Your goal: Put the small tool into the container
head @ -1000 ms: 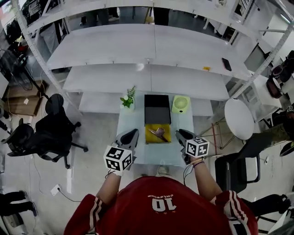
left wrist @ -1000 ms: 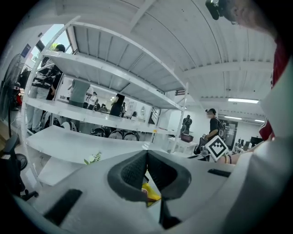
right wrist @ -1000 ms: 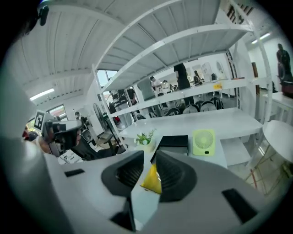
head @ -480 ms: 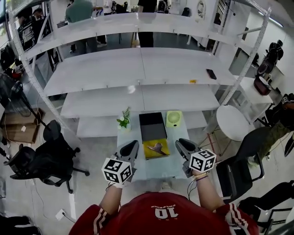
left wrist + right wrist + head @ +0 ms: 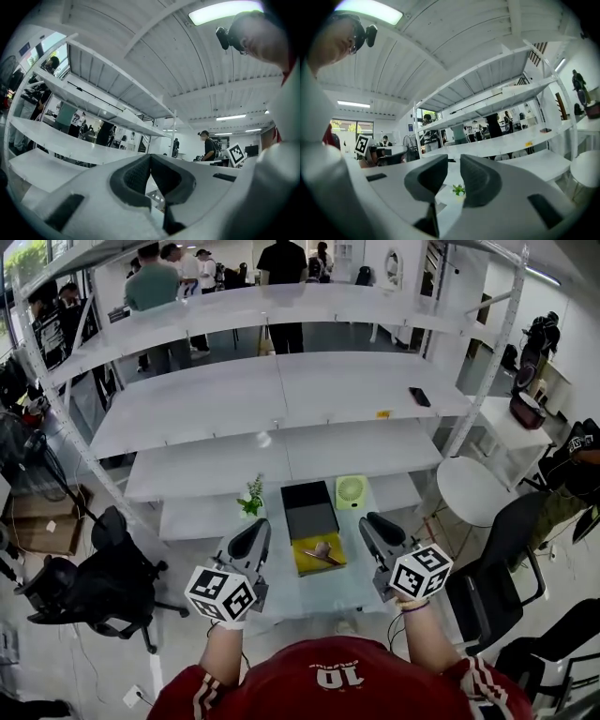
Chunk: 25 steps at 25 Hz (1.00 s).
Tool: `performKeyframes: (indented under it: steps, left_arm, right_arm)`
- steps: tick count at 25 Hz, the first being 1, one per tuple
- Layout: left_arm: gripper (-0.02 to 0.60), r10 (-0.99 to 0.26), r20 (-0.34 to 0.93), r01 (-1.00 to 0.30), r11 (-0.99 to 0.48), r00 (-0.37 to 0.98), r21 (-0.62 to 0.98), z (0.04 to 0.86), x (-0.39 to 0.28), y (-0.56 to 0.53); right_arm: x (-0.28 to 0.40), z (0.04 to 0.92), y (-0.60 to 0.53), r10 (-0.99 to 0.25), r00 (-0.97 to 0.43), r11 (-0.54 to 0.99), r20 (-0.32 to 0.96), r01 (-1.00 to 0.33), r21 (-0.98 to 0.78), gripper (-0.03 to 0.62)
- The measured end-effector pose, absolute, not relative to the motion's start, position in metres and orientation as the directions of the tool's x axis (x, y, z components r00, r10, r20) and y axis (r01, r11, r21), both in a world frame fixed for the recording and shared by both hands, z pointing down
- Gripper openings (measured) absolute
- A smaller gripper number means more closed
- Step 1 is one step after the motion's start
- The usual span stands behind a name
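On the narrow pale bench (image 5: 309, 594) in front of the person, a flat yellow square tray (image 5: 300, 565) carries the small dark metal implement (image 5: 323, 552). It lies loose there, not yet in the black rectangular container (image 5: 309, 509), which sits just beyond the tray's far edge.

- Left tool (image 5: 259, 529): ribbed dark pads meet at the tips, nothing between them. It hangs over the bench's left edge.
- Right tool (image 5: 369, 523): pads parallel with a narrow slit between, nothing held. A small green potted plant (image 5: 251, 495) shows through the slit.
- Key relation: the implement lies between the two tools, ahead and inward of both, and somewhat nearer the right one. Its long axis seems to run diagonally, far-left to near-right, though it is too small here to be sure of its shape.
- Judgement: the right tool is better placed. It needs to open wider, swing inward and close across that axis, then carry a short way forward to the container.
- Materials: matte grey tool bodies, smooth bench top, dull-sided container. A round pale-green fan (image 5: 351, 490) stands right of the container.
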<state>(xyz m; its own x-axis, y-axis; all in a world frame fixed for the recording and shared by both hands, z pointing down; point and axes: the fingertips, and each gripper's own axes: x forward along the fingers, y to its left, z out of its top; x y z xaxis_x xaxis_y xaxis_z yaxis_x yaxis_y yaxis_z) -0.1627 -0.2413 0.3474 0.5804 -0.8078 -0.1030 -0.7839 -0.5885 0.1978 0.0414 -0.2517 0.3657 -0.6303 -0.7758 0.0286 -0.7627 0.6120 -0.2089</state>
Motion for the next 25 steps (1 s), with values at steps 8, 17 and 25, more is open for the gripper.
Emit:
performKeyframes:
  steps: [8, 17, 25]
  left_arm:
    - [0.002, -0.855, -0.134, -0.852, -0.515, 0.501, 0.094, 0.328, -0.194, -0.234]
    - [0.002, -0.888, -0.154, -0.894, -0.445, 0.432, 0.057, 0.321, -0.214, -0.226]
    - [0.002, -0.902, -0.141, -0.906, -0.419, 0.409, 0.052, 0.326, -0.225, -0.221]
  right_arm:
    - [0.04, 0.331, -0.25, -0.832, -0.554, 0.553, 0.0, -0.83, -0.066, 0.069]
    - [0.033, 0.321, -0.251, -0.852, -0.522, 0.523, -0.019, -0.851, -0.041, 0.059]
    - [0.014, 0.33, -0.249, -0.847, -0.531, 0.531, -0.022, -0.846, -0.038, 0.023]
